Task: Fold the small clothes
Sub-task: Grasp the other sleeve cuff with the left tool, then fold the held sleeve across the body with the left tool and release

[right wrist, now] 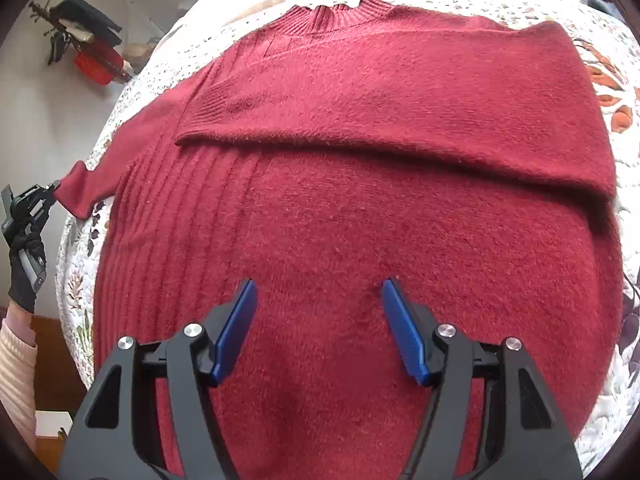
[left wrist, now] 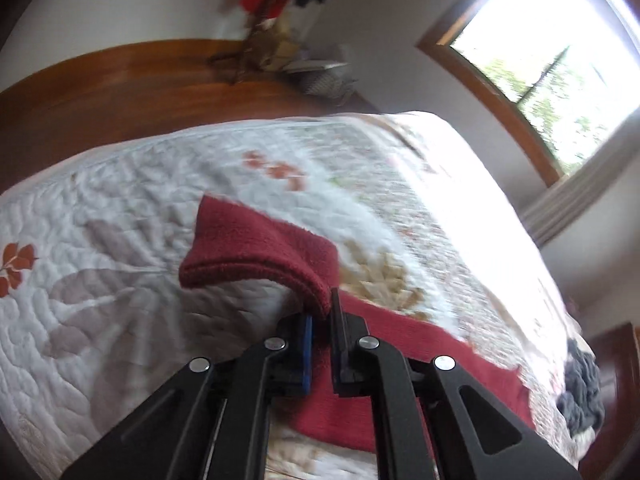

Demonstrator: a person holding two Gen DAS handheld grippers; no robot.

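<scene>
A dark red knitted sweater [right wrist: 360, 184] lies flat on a quilted bedspread [right wrist: 184, 44], collar at the far end. One sleeve is folded across the chest. In the right wrist view the other sleeve [right wrist: 100, 176] stretches out to the left, where the left gripper [right wrist: 50, 194] holds its cuff. In the left wrist view my left gripper [left wrist: 322, 312] is shut on that sleeve cuff [left wrist: 256, 252], lifted off the quilt. My right gripper [right wrist: 316, 300] hovers open just over the sweater's lower body, nothing between its blue pads [right wrist: 236, 332].
The white floral quilt [left wrist: 120, 280] covers the bed up to a wooden headboard [left wrist: 120, 80]. A dark grey garment [left wrist: 580, 392] lies at the bed's right edge. A window [left wrist: 560, 48] is at right; clothes hang on a wall rack [right wrist: 84, 36]. A gloved hand [right wrist: 24, 276] shows at left.
</scene>
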